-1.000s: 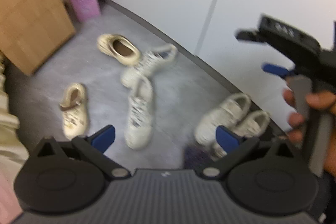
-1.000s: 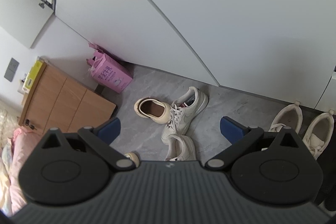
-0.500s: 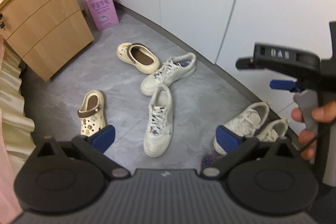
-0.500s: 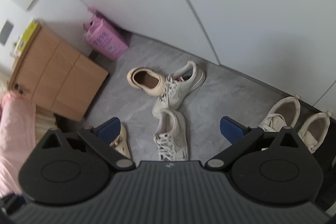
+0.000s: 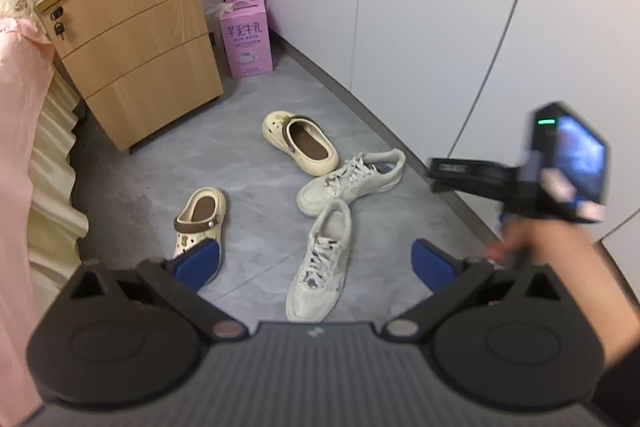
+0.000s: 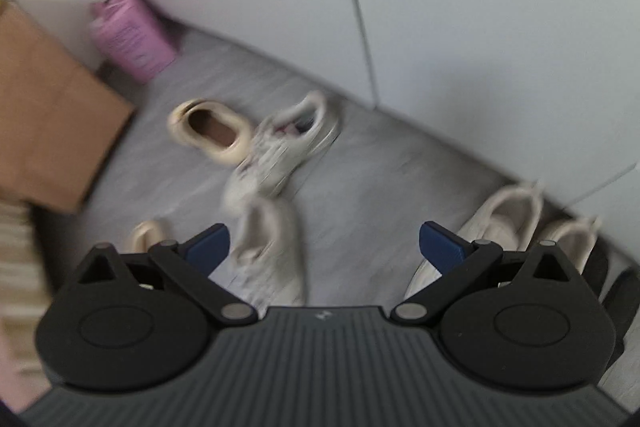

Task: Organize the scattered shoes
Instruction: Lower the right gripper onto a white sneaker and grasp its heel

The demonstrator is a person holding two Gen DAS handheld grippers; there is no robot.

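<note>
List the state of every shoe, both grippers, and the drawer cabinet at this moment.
Far clog: upright, on the floor.
Near clog: upright, apart from its mate.
Far sneaker: upright, toe touching the near sneaker's heel.
Near sneaker: upright.
Paired sneakers: side by side by the wall.
Left gripper: open, empty.
Right gripper: open, empty.
Drawer cabinet: drawers closed.

The grey floor (image 5: 248,155) carries two cream clogs (image 5: 302,143) (image 5: 200,219) and two white sneakers (image 5: 352,179) (image 5: 320,263) whose ends touch mid-floor. A wooden drawer cabinet (image 5: 140,47) and a pink carton (image 5: 246,39) stand at the far edge. Another pale pair (image 6: 516,223) sits by the wall edge.
</note>
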